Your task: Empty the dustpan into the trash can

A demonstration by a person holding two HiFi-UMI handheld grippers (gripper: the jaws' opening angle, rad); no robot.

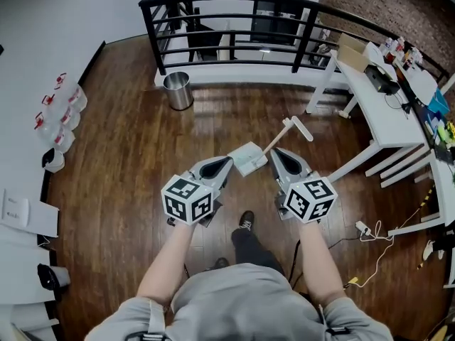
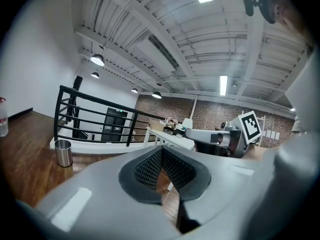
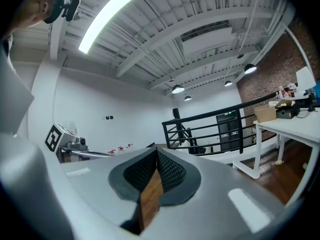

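Dustpan (image 1: 249, 159) hangs at the tip of your left claw (image 1: 227, 162), off the floor (image 1: 121, 190) and btwn your two hands. It's well apart from the can (image 1: 178, 91), which stands ahead and to your left, near the rail (image 1: 213, 30).

Left claw's pads are together at the tips. Its own view shows no dustpan, only floor thru the gap lower down. So the grip is prob on a thin edge or grip-tab under the jaws; that's my read, not plainly seen. Dustpan looks roughly flat from above, which makes sense: tilt early and whatever's inside lands on the wood. Contents can't be made out.

Right claw (image 1: 274, 150) is clamped on the brush's wooden handle (image 3: 149, 199); the wood strip shows squeezed btwn its pads. Brush head (image 1: 299, 128) points fwd and to the right, away from the dustpan, likely to keep it clear of the dump.

Step in hand, as I judge it: approach, nothing emptied yet. Next you need the dustpan over the can's mouth, then a left-wrist tip so the open lip faces down.

Risks:
- A thin grip may let the dustpan swing or slip on the tilt.
- Can's mouth looks small, so line up the lip before tipping.
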